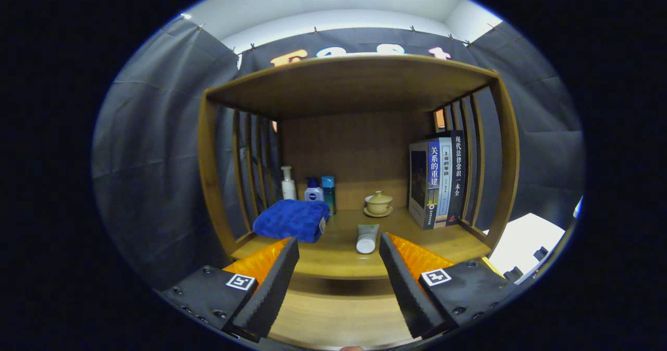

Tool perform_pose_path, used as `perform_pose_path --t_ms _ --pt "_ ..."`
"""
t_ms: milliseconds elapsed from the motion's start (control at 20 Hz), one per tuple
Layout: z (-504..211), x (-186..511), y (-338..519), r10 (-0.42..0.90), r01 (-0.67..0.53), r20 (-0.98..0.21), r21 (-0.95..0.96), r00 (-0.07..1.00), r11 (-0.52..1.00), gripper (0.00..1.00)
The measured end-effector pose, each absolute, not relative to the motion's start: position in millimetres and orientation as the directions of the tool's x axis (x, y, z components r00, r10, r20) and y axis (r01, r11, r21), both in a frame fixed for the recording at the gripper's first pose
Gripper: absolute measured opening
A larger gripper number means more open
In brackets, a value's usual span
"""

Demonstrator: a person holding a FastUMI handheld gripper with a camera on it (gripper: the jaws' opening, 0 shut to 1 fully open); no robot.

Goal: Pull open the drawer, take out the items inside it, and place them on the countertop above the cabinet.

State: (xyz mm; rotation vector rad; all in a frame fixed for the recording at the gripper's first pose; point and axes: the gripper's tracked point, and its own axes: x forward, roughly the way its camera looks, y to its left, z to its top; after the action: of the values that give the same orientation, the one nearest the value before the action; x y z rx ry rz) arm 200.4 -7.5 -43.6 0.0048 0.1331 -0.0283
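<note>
My gripper (338, 247) is open, its fingers spread wide with nothing between them, held in front of the wooden cabinet's countertop (333, 260). A white tube (367, 238) lies on the countertop just ahead, between the fingertips. A folded blue towel (292, 220) rests on the countertop beyond the left finger. Below the countertop edge, the wooden drawer front (338, 314) shows between the fingers; I cannot tell whether it is pulled out.
At the back of the shelf stand a white pump bottle (288, 183), a blue-capped bottle (313, 190) and a teal box (328, 193). A lidded cup on a saucer (379, 203) sits mid-back. Books (437, 182) stand upright at the right. Slatted sides and a wooden top (349, 80) enclose the space.
</note>
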Motion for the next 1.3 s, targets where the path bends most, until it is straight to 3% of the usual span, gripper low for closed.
perform_pose_path --t_ms 550,1300 --pt "-88.4 117.0 9.0 -0.022 0.022 -0.118 0.0 0.993 1.0 1.0" --pt "-199.5 78.6 -4.7 -0.032 0.012 -0.271 -0.076 0.962 0.997 1.0"
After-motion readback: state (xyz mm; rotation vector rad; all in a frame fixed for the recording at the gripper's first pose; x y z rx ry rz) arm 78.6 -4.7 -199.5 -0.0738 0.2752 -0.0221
